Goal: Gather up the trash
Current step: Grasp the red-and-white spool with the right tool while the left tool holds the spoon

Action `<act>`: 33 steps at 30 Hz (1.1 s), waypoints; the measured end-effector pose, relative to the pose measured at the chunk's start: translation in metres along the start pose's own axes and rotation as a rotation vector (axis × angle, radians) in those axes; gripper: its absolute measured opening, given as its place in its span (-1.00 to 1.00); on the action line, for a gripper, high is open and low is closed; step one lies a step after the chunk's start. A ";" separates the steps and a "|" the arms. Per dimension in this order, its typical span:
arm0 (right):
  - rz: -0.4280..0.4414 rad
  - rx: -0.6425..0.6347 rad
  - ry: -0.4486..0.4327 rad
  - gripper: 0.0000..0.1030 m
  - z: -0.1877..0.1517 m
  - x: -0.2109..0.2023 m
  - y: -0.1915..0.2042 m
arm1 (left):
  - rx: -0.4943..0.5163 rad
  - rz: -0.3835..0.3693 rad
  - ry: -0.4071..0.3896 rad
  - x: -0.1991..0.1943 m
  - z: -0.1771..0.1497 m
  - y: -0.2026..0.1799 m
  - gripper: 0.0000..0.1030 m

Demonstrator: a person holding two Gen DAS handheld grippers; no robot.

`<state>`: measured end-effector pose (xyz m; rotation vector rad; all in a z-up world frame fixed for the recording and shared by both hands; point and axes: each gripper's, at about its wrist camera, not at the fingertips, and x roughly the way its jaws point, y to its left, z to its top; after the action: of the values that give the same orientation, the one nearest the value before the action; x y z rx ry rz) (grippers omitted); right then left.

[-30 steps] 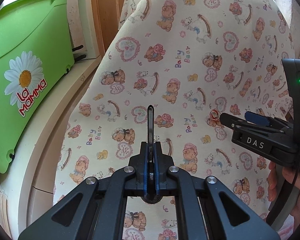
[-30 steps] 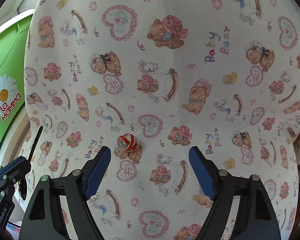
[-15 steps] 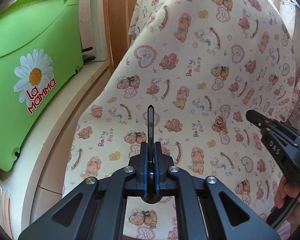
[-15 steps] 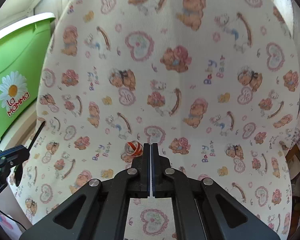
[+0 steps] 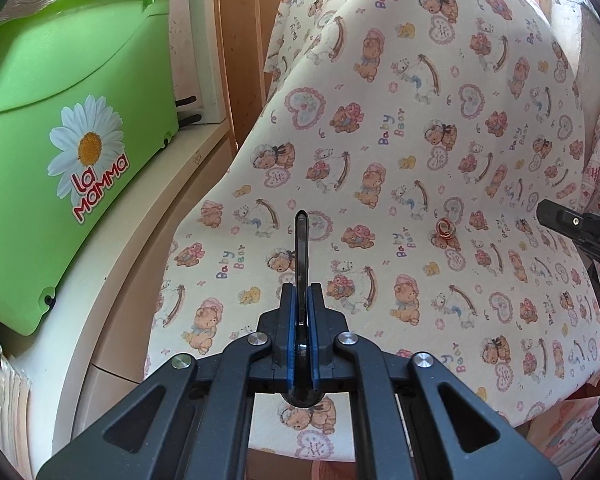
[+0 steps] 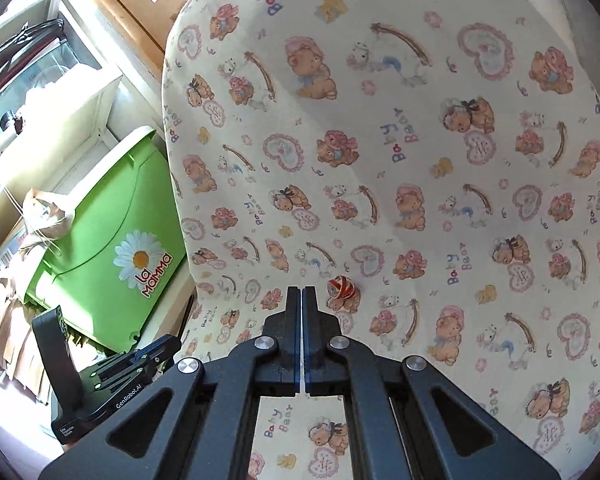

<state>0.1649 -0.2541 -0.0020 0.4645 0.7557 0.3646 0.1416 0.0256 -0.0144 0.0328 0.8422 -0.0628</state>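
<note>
Left gripper [image 5: 301, 300]: we found its blue-padded fingers closed on a thin black tool [image 5: 301, 248], a flat dark strip with a rounded tip that stood upright at lower centre of the left wrist view.
Right gripper [image 6: 302, 300]: we found its two fingers pressed together with nothing between them, at lower centre of the right wrist view; its black body also showed at the right edge of the left wrist view.
Trash [image 6: 341, 287]: we noted a small crumpled wrapper, red and white striped with a shiny look, lying on the cloth just right of the right gripper's fingertips; whether it touched them we could not tell. In the left wrist view it sat at centre right [image 5: 445, 227], well apart from the tool.
Cloth [image 5: 440, 128]: cream woven fabric printed with bears, hearts and "Baby Bear", draped smoothly over a rounded form.
Bin [image 5: 60, 120]: glossy green plastic with a white rim and a daisy label, at upper left, on a pale ledge [image 5: 112, 280].
</note>
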 end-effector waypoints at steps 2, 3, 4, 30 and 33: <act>-0.124 -0.062 0.009 -0.64 0.001 0.004 0.005 | -0.011 -0.011 0.012 0.003 -0.002 0.002 -0.90; -0.186 -0.106 0.008 -0.28 -0.001 0.007 0.010 | -0.015 -0.016 0.016 0.004 -0.002 0.002 -0.90; -0.212 -0.143 0.005 -0.11 -0.002 0.013 0.013 | -0.016 -0.016 0.018 0.005 -0.002 0.002 -0.90; -0.227 -0.158 0.106 -0.71 -0.009 0.099 0.003 | -0.018 -0.024 0.018 0.009 0.002 -0.001 -0.90; -0.207 -0.160 0.079 -0.71 -0.010 0.079 0.007 | -0.013 -0.027 0.008 0.003 0.001 -0.002 -0.90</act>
<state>0.2101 -0.2083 -0.0497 0.2195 0.8360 0.2485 0.1442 0.0230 -0.0165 0.0094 0.8514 -0.0824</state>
